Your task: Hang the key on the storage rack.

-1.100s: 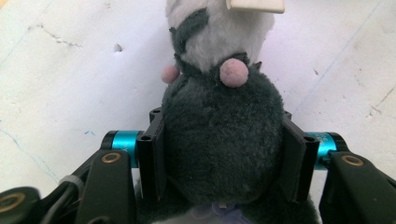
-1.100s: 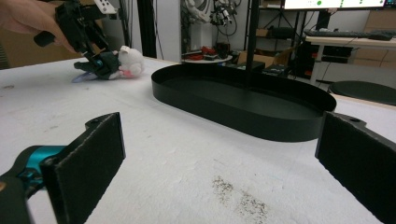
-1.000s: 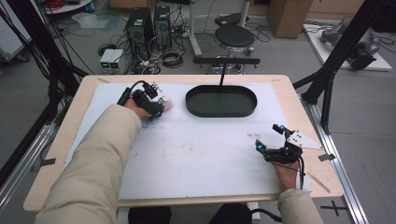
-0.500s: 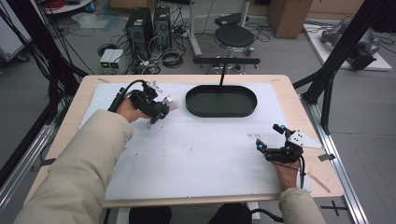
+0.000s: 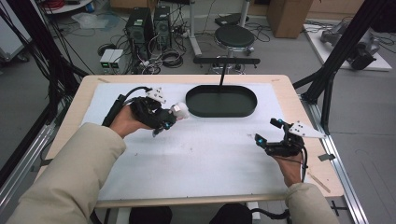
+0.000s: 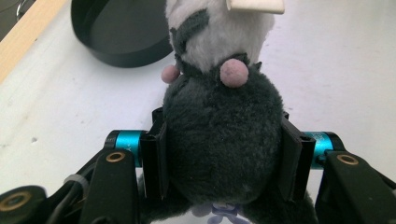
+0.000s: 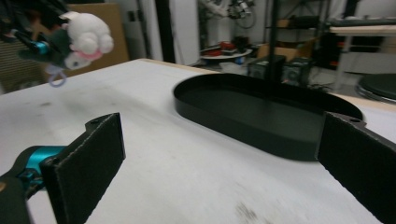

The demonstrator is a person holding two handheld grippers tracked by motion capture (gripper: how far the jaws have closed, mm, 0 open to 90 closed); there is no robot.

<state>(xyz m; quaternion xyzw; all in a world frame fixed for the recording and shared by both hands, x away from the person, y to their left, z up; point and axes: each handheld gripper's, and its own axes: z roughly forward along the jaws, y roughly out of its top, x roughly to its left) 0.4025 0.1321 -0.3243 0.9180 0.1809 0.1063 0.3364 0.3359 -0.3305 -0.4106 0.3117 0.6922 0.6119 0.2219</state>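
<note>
Grey-and-white plush toy (image 6: 219,121) sits clamped between the left gripper's (image 5: 161,122) pads, lifted off the white mat (image 5: 201,158) just left of the black oval tray (image 5: 221,101). Its white end points right toward that tray, so the left hand is much nearer. The right gripper (image 5: 267,132) hovers with jaws spread and empty at the near right.

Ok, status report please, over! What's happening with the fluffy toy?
Left gripper shut on the plush toy, held off the table beside the black tray. Right gripper open, empty. Nothing between toy and tray.

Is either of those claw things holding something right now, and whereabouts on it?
The left gripper clamps a plush toy by its dark grey body, one pad on each side. The right gripper is open and holds nothing.
</note>
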